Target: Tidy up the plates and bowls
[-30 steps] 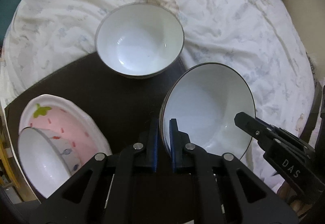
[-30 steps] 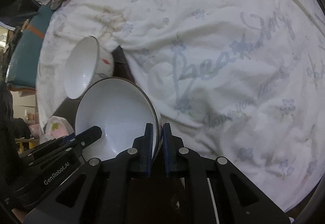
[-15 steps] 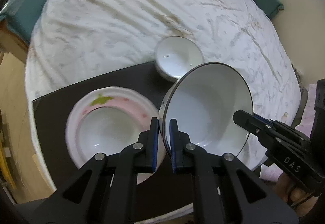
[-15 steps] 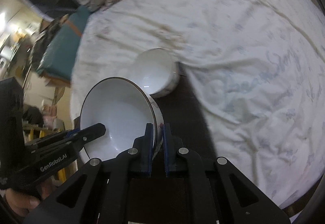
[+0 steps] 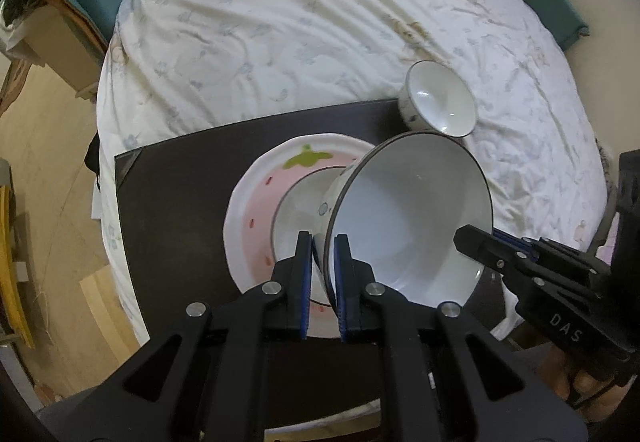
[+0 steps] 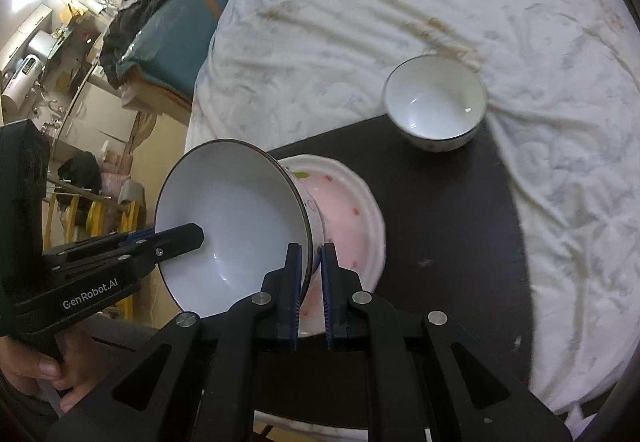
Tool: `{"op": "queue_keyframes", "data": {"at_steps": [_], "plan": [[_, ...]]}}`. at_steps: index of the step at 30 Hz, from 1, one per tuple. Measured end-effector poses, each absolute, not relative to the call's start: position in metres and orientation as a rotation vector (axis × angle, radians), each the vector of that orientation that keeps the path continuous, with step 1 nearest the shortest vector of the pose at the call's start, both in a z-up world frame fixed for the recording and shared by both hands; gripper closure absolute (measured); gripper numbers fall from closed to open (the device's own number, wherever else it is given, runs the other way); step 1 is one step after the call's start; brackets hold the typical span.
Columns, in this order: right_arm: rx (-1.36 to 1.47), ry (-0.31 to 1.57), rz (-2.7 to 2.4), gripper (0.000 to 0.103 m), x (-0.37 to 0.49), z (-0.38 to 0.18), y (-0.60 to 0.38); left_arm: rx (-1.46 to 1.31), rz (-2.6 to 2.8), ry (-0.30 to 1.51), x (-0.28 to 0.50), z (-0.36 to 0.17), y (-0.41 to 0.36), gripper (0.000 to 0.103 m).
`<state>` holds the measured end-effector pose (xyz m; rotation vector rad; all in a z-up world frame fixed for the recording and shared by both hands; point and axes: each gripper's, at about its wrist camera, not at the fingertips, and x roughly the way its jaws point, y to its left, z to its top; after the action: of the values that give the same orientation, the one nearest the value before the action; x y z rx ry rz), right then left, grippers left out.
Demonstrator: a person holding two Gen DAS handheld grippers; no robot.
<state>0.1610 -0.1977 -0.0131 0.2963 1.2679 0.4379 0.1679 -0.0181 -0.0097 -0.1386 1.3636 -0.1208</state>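
A large white bowl (image 5: 408, 217) is being gripped from both sides: its near rim is being pinched by the left gripper (image 5: 323, 274), whose blue pads are clamped tight on the wall, while the opposite rim is being clenched by the right gripper (image 6: 308, 282). The bowl is being held tilted in the air above the pink strawberry plate (image 5: 256, 201), which is lying on the dark board (image 5: 172, 201). Another white bowl (image 5: 298, 201) is being seen sitting inside that plate, partly hidden behind the lifted one. A small white bowl (image 6: 434, 107) is being left upright at the far corner of the board, beside the rumpled white sheet (image 6: 400, 1). A hand (image 6: 36, 358) is being glimpsed on the left gripper's handle.
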Motion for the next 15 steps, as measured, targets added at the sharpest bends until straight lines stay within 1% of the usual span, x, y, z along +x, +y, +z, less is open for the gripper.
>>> {"op": "queue_keyframes", "data": {"at_steps": [7,15], "plan": [[0.235,1.307,0.413,0.093,0.168,-0.028,-0.173,-0.150,-0.115,1.406,0.167,-0.034,-0.006,0.095],[0.191,1.340,0.399,0.093,0.172,-0.041,-0.166,-0.140,-0.132,1.414,0.170,-0.047,-0.007,0.095]]}}
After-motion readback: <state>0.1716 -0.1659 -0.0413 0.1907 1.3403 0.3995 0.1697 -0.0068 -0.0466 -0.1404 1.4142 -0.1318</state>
